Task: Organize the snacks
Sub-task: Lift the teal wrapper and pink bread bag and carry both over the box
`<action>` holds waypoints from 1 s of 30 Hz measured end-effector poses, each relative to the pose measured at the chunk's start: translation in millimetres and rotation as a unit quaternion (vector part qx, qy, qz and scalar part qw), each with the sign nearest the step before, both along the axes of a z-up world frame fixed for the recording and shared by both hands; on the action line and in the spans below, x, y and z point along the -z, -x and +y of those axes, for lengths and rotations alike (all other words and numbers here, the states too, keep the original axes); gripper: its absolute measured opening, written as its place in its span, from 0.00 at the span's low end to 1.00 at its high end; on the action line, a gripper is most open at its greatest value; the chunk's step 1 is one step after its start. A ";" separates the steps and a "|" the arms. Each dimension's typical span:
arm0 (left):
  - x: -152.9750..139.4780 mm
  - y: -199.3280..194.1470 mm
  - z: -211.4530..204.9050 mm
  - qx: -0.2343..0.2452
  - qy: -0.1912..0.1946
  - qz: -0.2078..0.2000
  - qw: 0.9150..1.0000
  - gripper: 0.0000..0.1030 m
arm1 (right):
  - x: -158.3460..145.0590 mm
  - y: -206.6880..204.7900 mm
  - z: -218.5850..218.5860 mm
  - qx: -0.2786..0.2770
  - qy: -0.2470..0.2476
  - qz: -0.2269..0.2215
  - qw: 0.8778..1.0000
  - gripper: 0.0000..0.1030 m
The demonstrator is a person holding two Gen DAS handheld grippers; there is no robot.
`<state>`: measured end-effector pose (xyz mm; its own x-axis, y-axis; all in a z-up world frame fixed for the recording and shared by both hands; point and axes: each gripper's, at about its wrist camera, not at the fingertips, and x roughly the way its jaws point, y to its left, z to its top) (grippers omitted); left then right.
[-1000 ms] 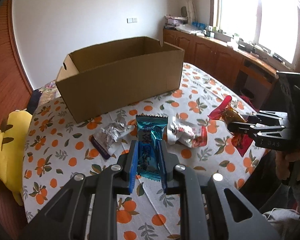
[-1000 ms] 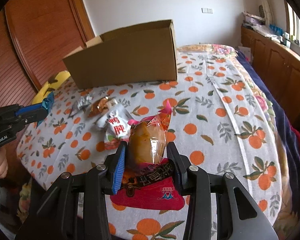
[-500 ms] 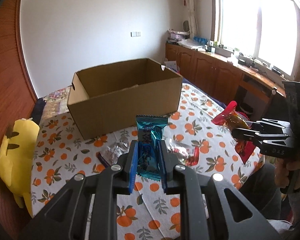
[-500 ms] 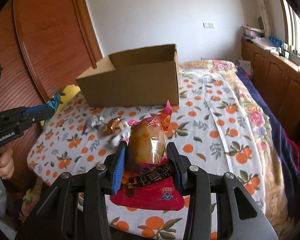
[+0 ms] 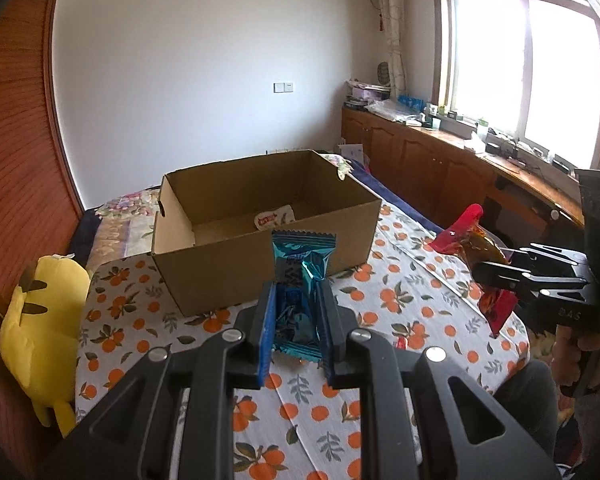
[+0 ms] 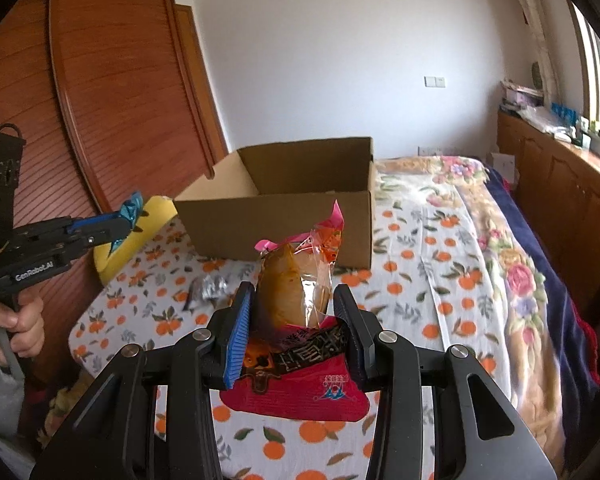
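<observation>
My left gripper [image 5: 296,300] is shut on a teal snack packet [image 5: 300,268] and holds it high above the table, in front of an open cardboard box [image 5: 260,240]. One white snack packet [image 5: 274,218] lies inside the box. My right gripper [image 6: 294,312] is shut on a red and clear snack pouch [image 6: 296,296], also held above the table. The right gripper shows at the right of the left wrist view [image 5: 488,270]. The left gripper shows at the left of the right wrist view [image 6: 120,220]. The box [image 6: 292,204] stands ahead of both.
The table has an orange-print cloth [image 5: 400,304]. A silver snack wrapper [image 6: 208,290] lies on it near the box. A yellow plush toy [image 5: 40,328] sits at the table's left. A bed [image 6: 480,216] and wooden cabinets [image 5: 440,168] lie beyond.
Both grippers have risen well above the table with their snacks. The box interior has come into view from above.
</observation>
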<state>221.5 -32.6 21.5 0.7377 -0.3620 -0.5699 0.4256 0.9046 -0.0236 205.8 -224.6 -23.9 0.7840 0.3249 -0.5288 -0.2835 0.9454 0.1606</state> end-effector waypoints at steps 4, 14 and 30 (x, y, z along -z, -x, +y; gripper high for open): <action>0.9 -11.3 1.8 -0.007 0.007 0.002 1.000 0.17 | -1.7 -10.4 -0.2 -0.007 0.005 0.000 1.000 0.39; 2.1 -43.7 -0.1 -0.011 0.018 0.002 1.000 0.17 | -10.2 -45.0 7.3 -0.017 0.022 0.000 1.000 0.39; -13.1 -127.6 -5.6 -0.032 0.016 -0.011 0.999 0.17 | -38.0 -148.0 50.6 -0.054 0.066 -0.041 0.996 0.39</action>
<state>349.1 -38.2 34.6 0.7724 -0.3305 -0.5424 0.3669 0.9292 -0.0437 353.7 -174.0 14.1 0.7904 0.3411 -0.5088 -0.3914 0.9202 0.0089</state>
